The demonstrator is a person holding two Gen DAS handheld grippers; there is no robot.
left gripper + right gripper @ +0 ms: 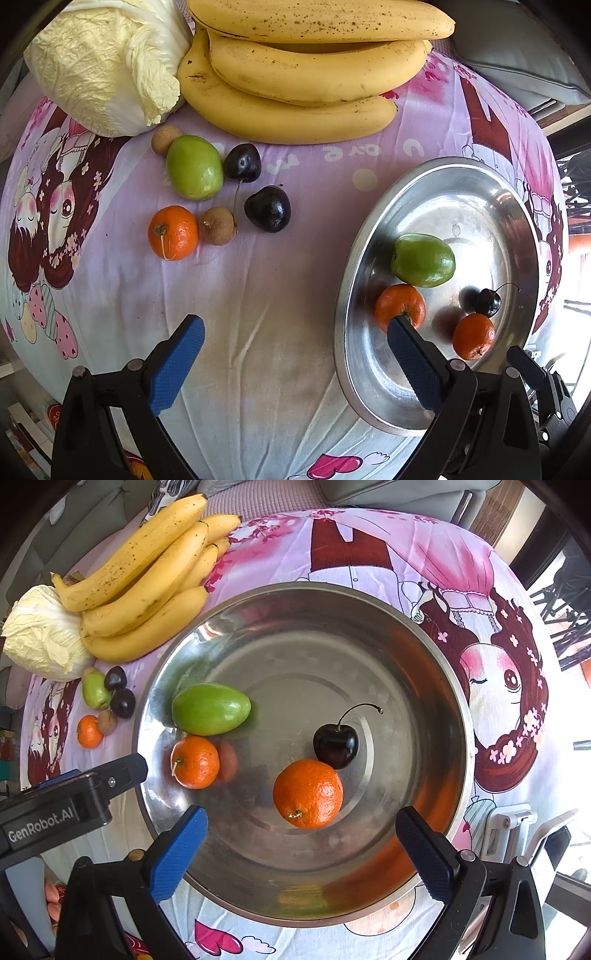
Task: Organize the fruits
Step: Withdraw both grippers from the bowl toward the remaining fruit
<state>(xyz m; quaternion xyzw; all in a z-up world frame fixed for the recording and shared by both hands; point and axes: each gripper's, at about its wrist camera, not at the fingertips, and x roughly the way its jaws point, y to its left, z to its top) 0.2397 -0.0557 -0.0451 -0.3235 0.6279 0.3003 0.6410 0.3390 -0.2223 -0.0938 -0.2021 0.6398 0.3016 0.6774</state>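
A steel bowl (424, 686) (369, 236) holds a green fruit (210, 709), two tangerines (308, 794) (195, 762) and a dark cherry (335, 745). On the cloth to its left lie a green fruit (194, 167), a tangerine (173, 232), two dark cherries (242, 162) (268, 208) and two brown longans (218, 225) (165, 139). My left gripper (295, 328) is open and empty, above the cloth beside the bowl's left rim. My right gripper (301, 821) is open and empty, above the bowl's near side.
A bunch of bananas (306, 66) (147, 583) and a napa cabbage (107, 62) (44, 635) lie at the far side of the table. The table has a pink cartoon-print cloth (258, 332). White holders (517, 834) stand at the right edge.
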